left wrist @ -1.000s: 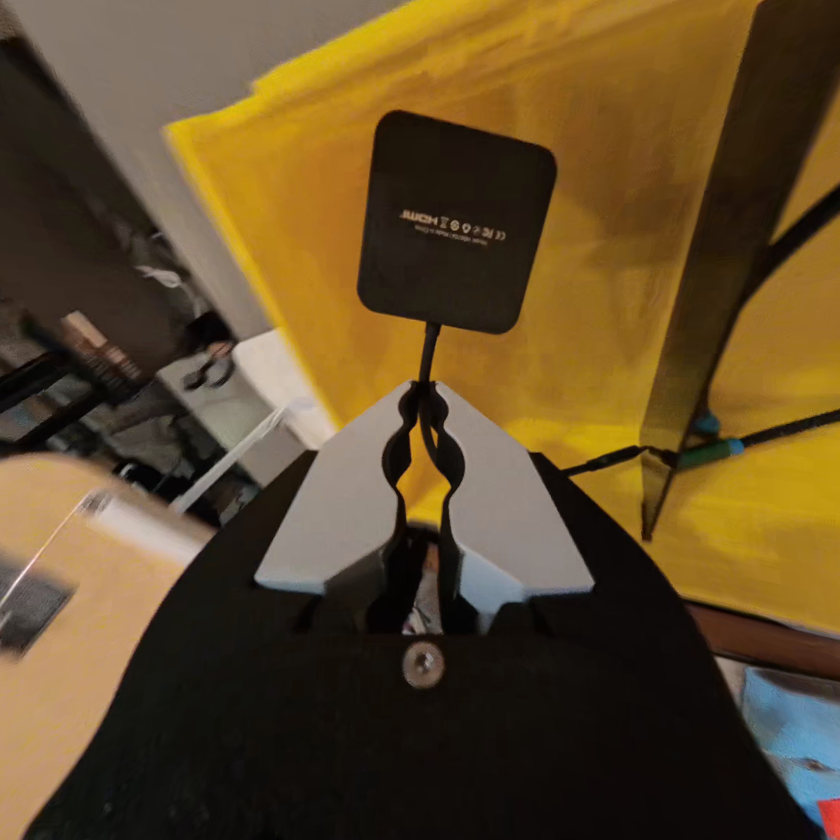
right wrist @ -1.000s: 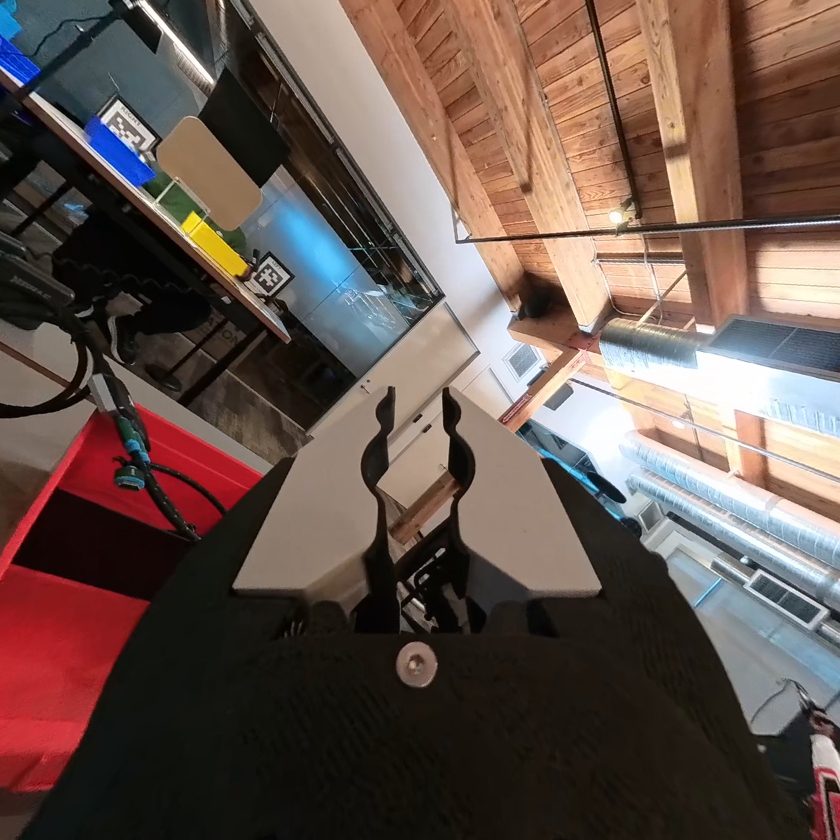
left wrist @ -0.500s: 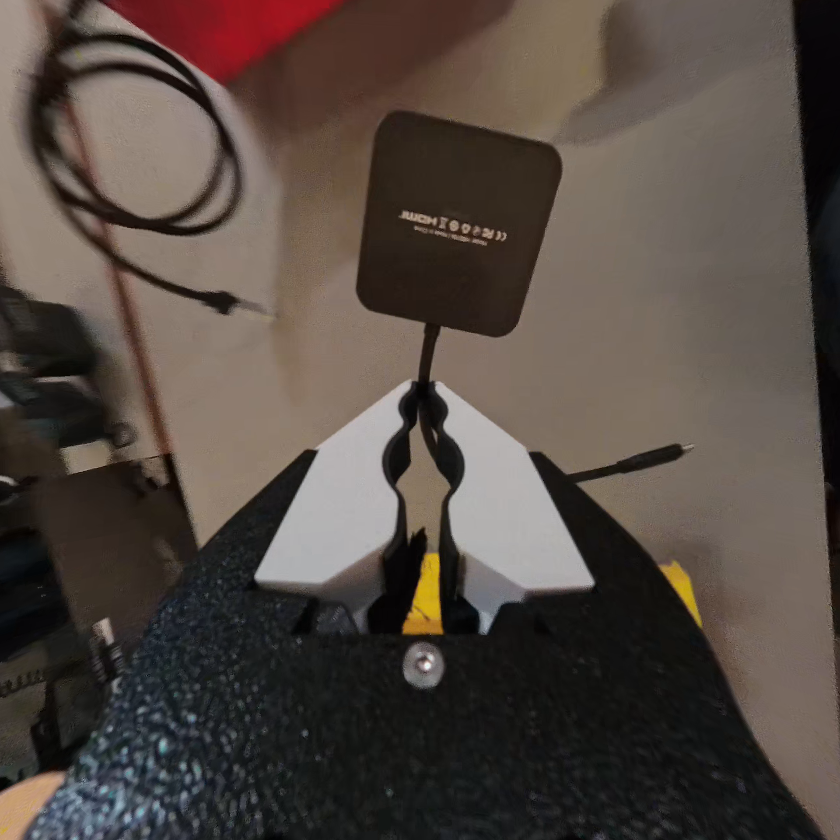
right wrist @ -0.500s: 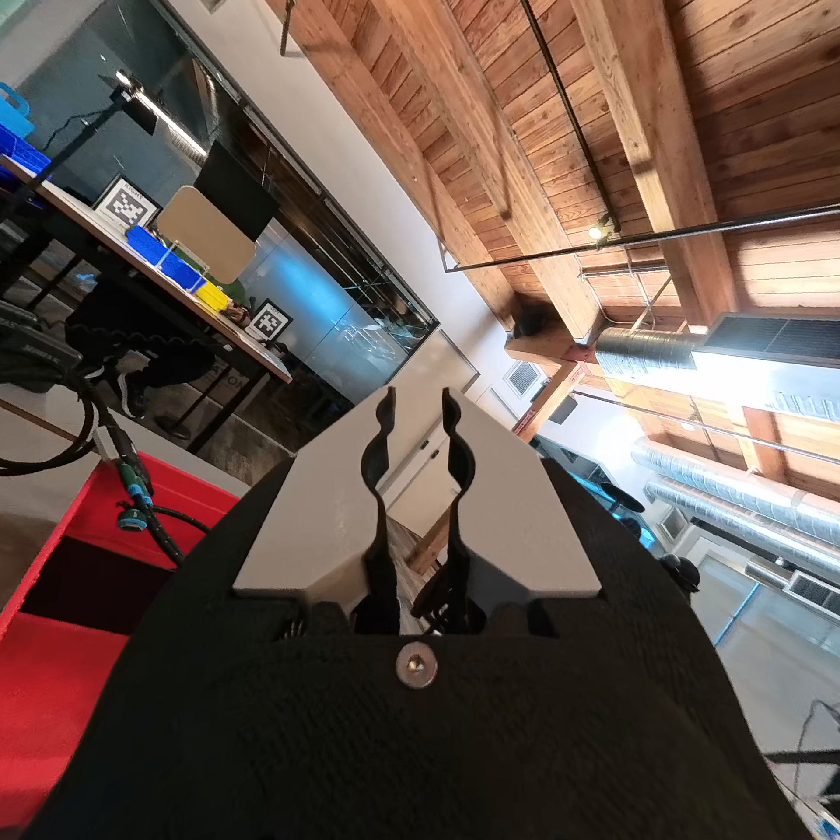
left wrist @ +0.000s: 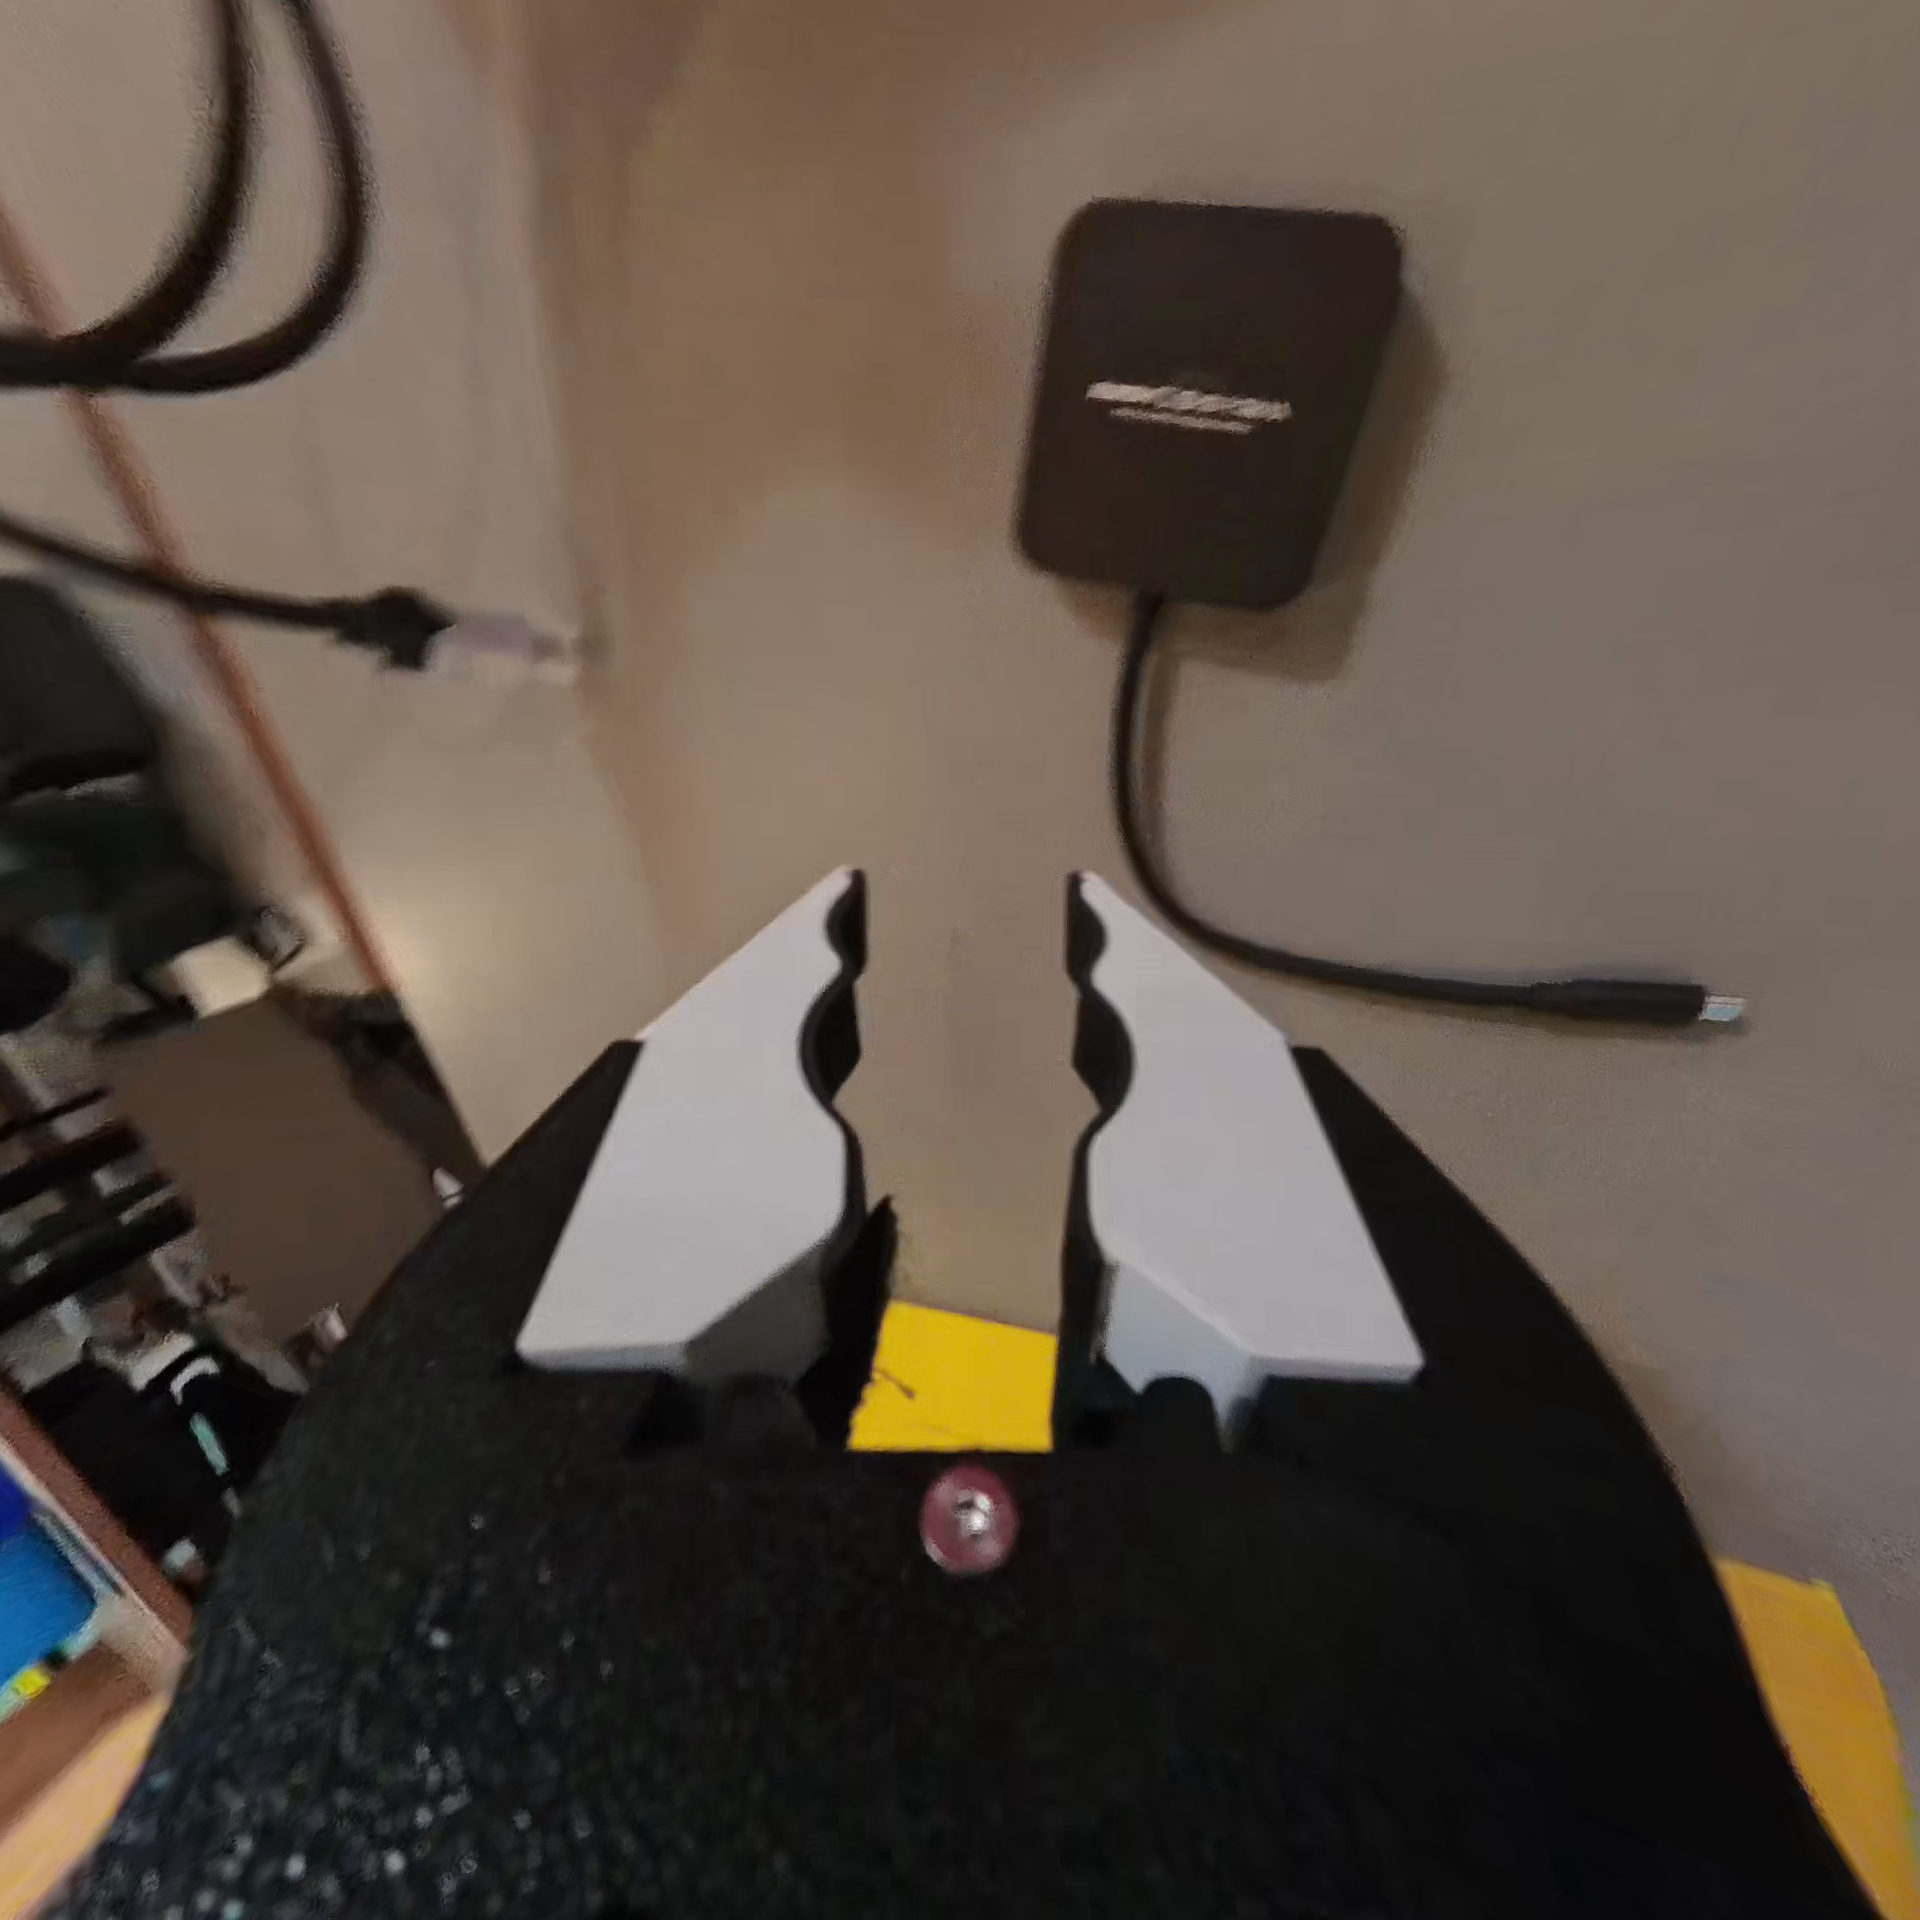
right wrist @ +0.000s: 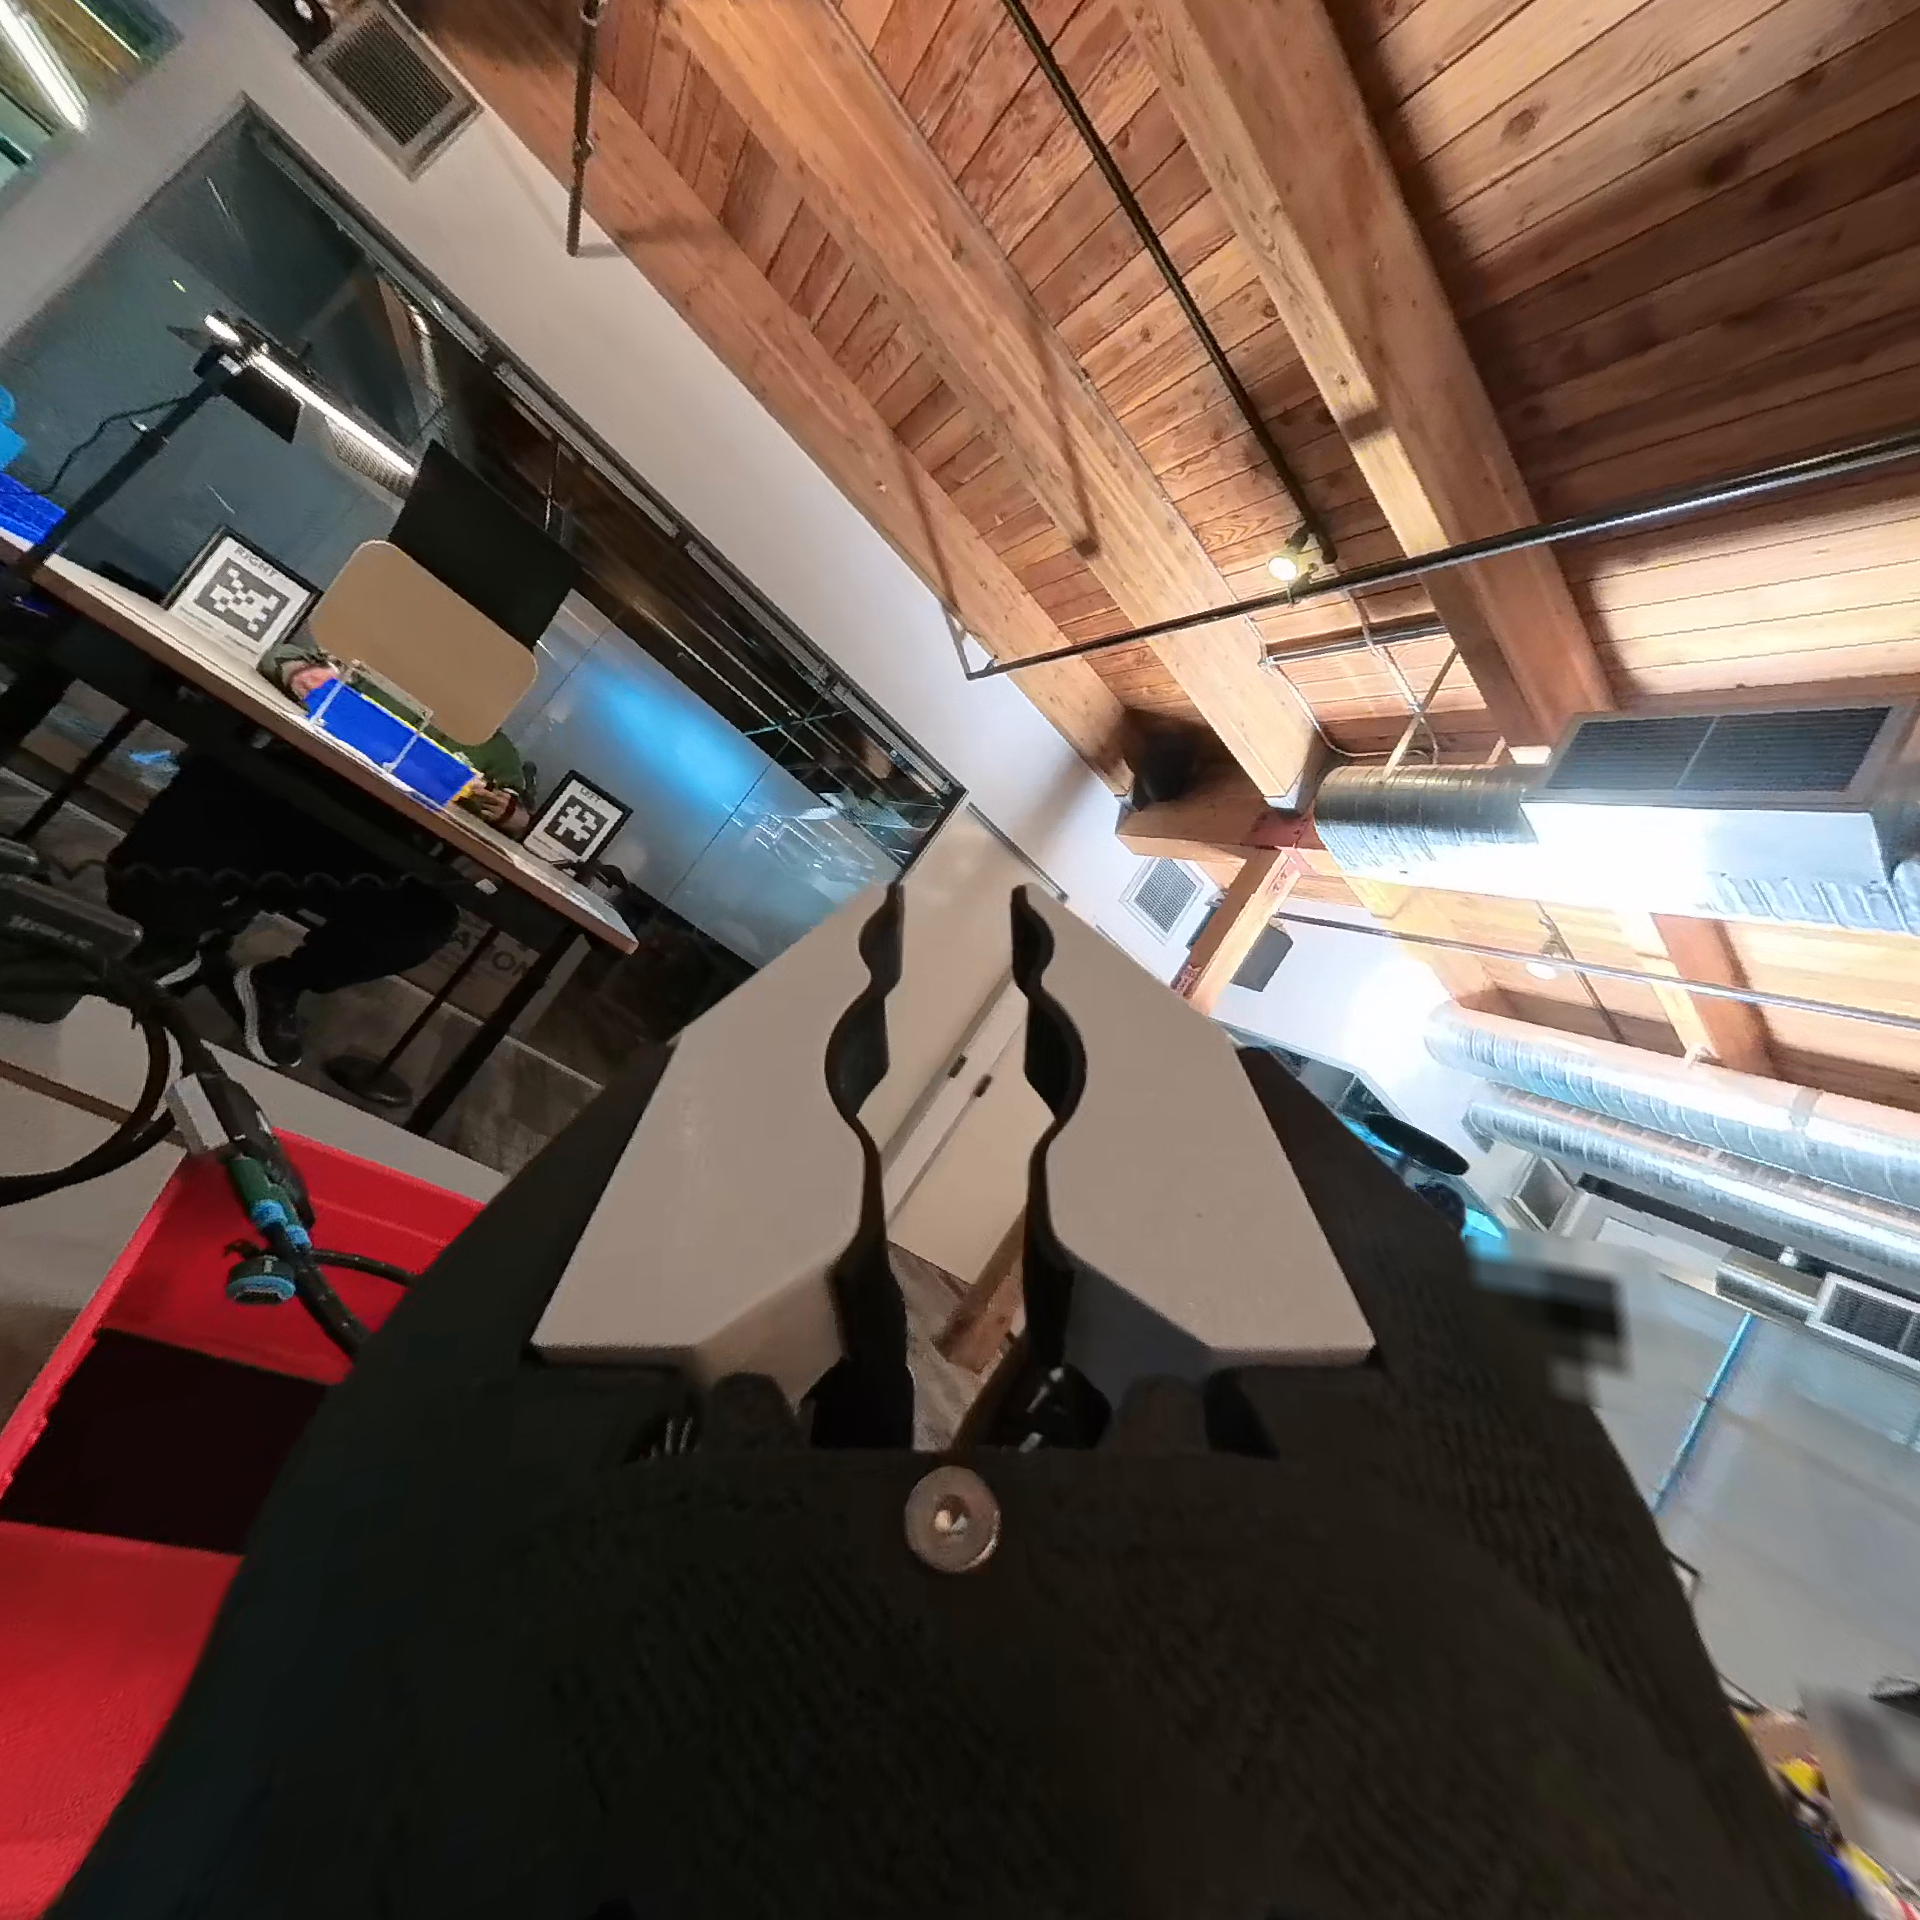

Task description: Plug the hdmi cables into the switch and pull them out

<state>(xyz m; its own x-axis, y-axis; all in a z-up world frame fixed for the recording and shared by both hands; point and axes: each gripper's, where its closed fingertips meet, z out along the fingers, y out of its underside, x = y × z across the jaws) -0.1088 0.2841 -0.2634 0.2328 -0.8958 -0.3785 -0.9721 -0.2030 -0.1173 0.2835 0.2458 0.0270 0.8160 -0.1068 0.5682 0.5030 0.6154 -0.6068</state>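
Left gripper [left wrist: 964, 894]: I see its jaws spread wide with nothing between them — bare beige table [left wrist: 810, 436] shows through the gap.
Switch [left wrist: 1210, 400]: black, flat on the table at about 1 o'clock from my left fingertips, well apart from them, pale lettering on top too blurred for me to make out.
Switch lead [left wrist: 1143, 831]: thin black cord leaving the near edge of the box, curving past the right finger toward 3 o'clock, ending in a free plug [left wrist: 1631, 1005] on the table.
Other cables: a black cable end [left wrist: 395, 629] with a pale tip at 10 o'clock; black cable loops [left wrist: 260, 239] at 11 o'clock.
Yellow sheet [left wrist: 966, 1382]: under the jaw roots, at 6 o'clock.
Right gripper [right wrist: 956, 914]: I read it as parted and empty — it points up at a wooden ceiling [right wrist: 1403, 260].
Red bin [right wrist: 94, 1621]: at 8 o'clock in the right wrist view.
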